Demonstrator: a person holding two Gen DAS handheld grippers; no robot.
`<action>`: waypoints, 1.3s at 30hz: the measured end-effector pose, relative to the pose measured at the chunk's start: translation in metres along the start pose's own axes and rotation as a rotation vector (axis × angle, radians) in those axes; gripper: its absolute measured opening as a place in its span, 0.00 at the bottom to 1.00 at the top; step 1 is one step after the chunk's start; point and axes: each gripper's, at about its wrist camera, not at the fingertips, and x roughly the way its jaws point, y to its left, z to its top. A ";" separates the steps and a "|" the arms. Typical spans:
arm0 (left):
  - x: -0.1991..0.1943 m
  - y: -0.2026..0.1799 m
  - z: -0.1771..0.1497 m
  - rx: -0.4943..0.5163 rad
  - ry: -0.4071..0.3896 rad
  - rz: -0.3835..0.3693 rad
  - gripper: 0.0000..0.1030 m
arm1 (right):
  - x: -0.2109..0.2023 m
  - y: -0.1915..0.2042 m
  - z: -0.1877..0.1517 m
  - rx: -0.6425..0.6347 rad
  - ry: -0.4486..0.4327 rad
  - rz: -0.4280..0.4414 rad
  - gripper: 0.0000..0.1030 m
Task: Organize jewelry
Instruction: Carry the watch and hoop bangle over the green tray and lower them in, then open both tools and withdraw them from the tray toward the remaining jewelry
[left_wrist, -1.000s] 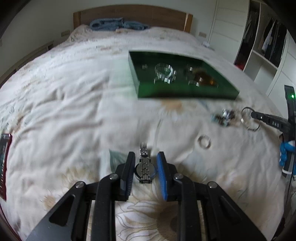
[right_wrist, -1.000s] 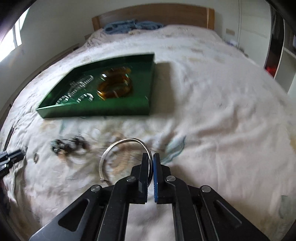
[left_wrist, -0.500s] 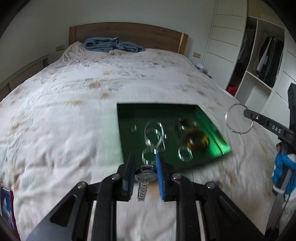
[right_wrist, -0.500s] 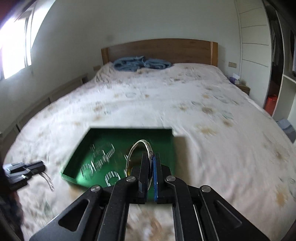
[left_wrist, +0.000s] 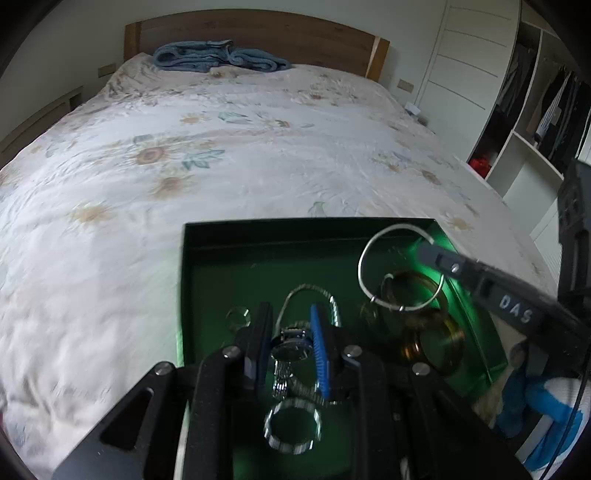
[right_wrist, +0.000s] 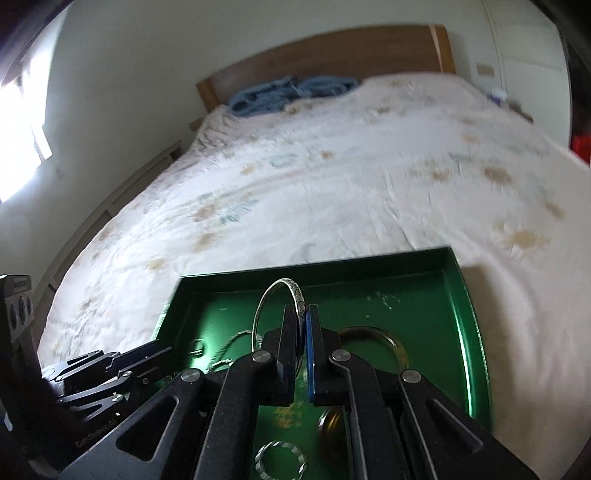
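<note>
Both grippers are positioned over the green tray (left_wrist: 192, 258), which lies on the floral bedspread (left_wrist: 221, 147), apparently so that each carried piece can be released inside its walls rather than onto the cloth. The left gripper (left_wrist: 288, 343) is clamped on a silver wristwatch (left_wrist: 290, 349): the watch case sits directly between the black and blue pads, and the metal band hangs down from it, above the tray floor near the front. This side-on grip on the case is judged a means of letting the band drop in first. The right gripper (right_wrist: 301, 332) has its jaws pressed together on a thin silver bangle (right_wrist: 284, 286), pinched at one point of its rim; the hoop stands upright, projecting above and ahead of the fingertips over the tray's right half, near the amber bangles (left_wrist: 436, 332) already lying there. A faceted silver ring (left_wrist: 291, 424) and a fine chain (left_wrist: 306, 290) also rest on the tray floor. Whether either carried piece touches the tray cannot be determined.
</note>
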 end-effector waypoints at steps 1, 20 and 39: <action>0.005 -0.001 0.003 -0.003 0.004 0.001 0.19 | 0.007 -0.007 0.001 0.022 0.019 -0.010 0.04; 0.008 0.019 0.016 -0.050 0.018 0.090 0.33 | -0.014 -0.065 -0.006 0.121 0.048 -0.121 0.35; -0.201 -0.009 -0.100 0.011 -0.260 0.218 0.41 | -0.201 0.030 -0.121 -0.165 -0.089 -0.037 0.50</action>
